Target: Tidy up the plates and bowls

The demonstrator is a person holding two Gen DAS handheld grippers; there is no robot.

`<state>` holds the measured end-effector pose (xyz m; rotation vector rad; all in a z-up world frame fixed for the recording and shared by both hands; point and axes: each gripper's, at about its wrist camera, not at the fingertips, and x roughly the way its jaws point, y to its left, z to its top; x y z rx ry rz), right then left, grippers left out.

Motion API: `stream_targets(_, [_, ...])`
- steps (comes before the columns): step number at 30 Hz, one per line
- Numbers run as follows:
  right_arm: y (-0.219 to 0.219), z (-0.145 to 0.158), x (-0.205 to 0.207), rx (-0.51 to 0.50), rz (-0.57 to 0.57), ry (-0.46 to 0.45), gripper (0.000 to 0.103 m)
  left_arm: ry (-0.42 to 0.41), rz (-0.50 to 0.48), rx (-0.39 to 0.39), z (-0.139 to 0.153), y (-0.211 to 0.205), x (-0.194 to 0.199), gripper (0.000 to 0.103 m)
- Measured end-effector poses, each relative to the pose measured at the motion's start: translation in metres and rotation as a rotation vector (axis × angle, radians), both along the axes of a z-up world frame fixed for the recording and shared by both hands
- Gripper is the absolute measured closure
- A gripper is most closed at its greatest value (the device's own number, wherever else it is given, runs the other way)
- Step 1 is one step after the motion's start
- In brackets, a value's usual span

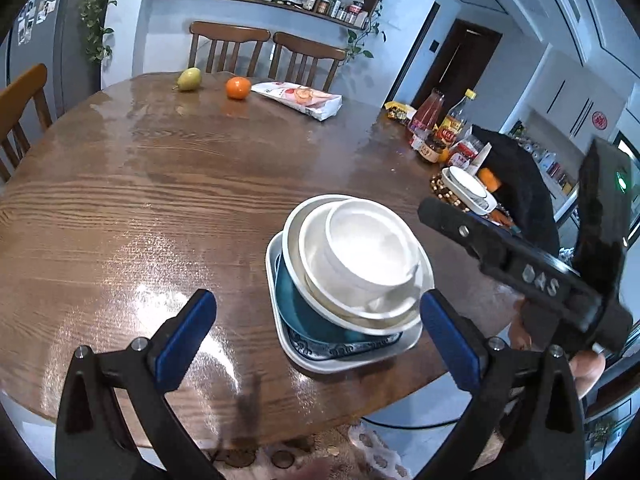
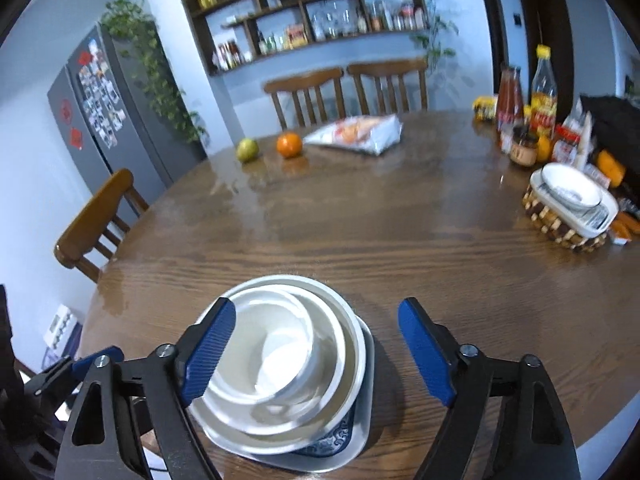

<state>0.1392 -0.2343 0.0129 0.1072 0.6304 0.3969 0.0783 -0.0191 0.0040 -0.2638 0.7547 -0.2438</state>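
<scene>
Claws (image 1: 316, 344) (image 2: 316, 354) wide apart, empty, beside stacked bowls (image 1: 370, 256).

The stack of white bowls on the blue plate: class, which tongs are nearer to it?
Right. The right tongs hang open with one finger over the bowl stack; the left tongs, also open, sit just short of it.
</scene>
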Motion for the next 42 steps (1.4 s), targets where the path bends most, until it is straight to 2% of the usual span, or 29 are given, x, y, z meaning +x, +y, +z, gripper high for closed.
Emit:
stream_targets(4, [0.001,0.003,-0.025,0.010,0.010,-0.083,0.017,-0.021,-0.007,0.014,-0.001,-0.003,-0.010,0.001])
stream_targets(7, [0.002,0.003,-0.040,0.024,0.014,-0.138,0.010,-0.032,-0.005,0.022,-0.005,-0.005,-0.017,0.001])
stream_targets(12, [0.001,-0.008,-0.058,0.047,-0.003,-0.192,0.010,-0.066,0.075,0.123,-0.015,-0.010,-0.025,0.001])
stream_targets(15, [-0.005,-0.018,-0.063,0.058,0.017,-0.226,0.009,-0.082,0.130,0.138,-0.023,-0.005,-0.030,0.001])
stream_targets(18, [-0.013,-0.035,-0.062,0.088,0.004,-0.191,0.008,-0.077,0.180,0.147,-0.034,0.002,-0.033,0.001])
stream_targets(22, [-0.017,-0.054,-0.066,0.141,0.061,-0.155,0.008,-0.077,0.207,0.150,-0.041,0.004,-0.037,0.001])
stream_targets(28, [-0.007,-0.069,-0.064,0.055,0.038,-0.142,0.008,-0.053,0.184,0.147,-0.047,-0.002,-0.037,0.001])
stream_targets(33, [-0.010,-0.074,-0.062,0.074,0.034,-0.126,0.008,-0.036,0.159,0.163,-0.052,-0.009,-0.036,0.001])
stream_targets(42, [-0.009,-0.076,-0.064,0.041,0.011,-0.127,0.008,-0.026,0.148,0.163,-0.056,-0.011,-0.037,0.001])
